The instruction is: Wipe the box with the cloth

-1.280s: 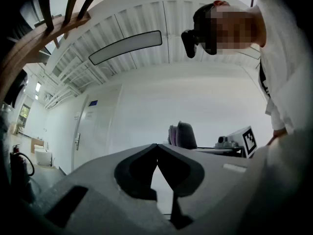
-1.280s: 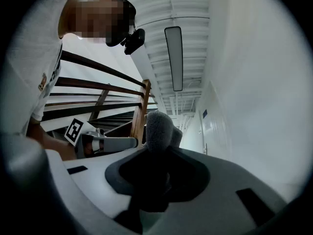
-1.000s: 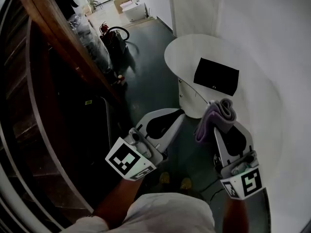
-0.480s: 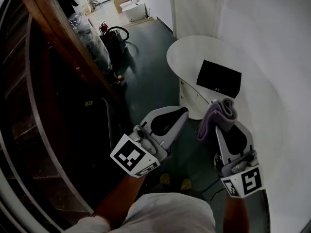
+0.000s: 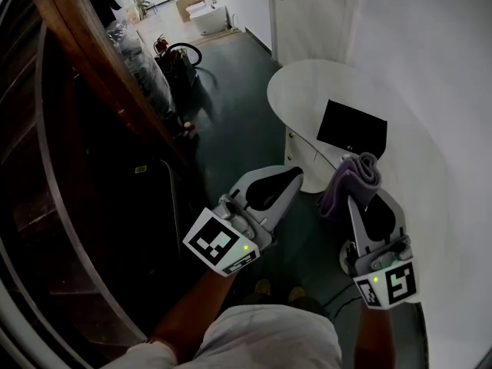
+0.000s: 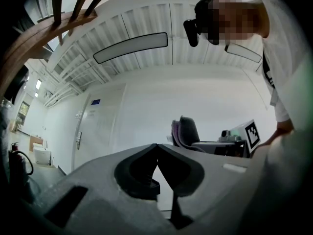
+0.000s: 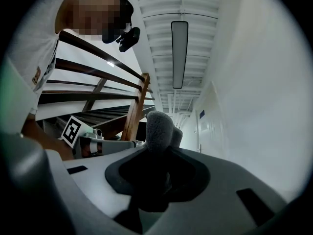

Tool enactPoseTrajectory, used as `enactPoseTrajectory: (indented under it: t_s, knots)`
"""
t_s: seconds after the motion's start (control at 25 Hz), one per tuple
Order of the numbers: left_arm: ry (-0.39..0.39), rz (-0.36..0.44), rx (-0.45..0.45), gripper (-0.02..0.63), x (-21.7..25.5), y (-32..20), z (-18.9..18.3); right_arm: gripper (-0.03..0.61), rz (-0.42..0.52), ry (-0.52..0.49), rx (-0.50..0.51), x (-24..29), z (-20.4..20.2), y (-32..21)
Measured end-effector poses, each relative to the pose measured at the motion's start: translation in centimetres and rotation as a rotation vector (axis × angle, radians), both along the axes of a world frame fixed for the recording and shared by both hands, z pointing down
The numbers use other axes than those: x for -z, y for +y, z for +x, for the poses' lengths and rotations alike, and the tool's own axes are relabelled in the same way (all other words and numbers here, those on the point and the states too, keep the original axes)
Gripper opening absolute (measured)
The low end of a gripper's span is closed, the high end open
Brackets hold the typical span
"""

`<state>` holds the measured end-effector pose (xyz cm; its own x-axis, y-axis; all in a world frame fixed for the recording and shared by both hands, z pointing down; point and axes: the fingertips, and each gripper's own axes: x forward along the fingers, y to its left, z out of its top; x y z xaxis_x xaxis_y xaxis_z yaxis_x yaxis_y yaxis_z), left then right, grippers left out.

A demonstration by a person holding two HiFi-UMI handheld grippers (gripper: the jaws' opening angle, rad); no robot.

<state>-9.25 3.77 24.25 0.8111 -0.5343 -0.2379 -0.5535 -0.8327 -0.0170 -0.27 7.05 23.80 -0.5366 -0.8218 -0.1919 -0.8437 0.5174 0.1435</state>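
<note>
Your right gripper (image 5: 361, 197) clamps the cloth (image 5: 347, 180) at lower right, your left gripper (image 5: 287, 178) is closed and empty, and the box (image 5: 352, 129) at upper right seems not yet wiped.

Head view looks steeply down; both gripper views tilt toward ceiling (image 6: 146, 18).

A round white table (image 5: 304, 91) stands on the dark floor (image 5: 231, 98). 1 black box (image 5: 351, 129) lies flat on its top, in the half nearer the person. Farther off, a red extinguisher (image 5: 161, 46) stands on the floor.
</note>
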Motion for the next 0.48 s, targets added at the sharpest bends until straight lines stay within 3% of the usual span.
enactPoseTrajectory:
  t_s: [0.48]
  knots:
    - [0.003, -0.012, -0.028, 0.015, -1.3, -2.1, -2.3, 0.103, -0.013, 0.024, -0.064, -1.0, -2.3, -1.6]
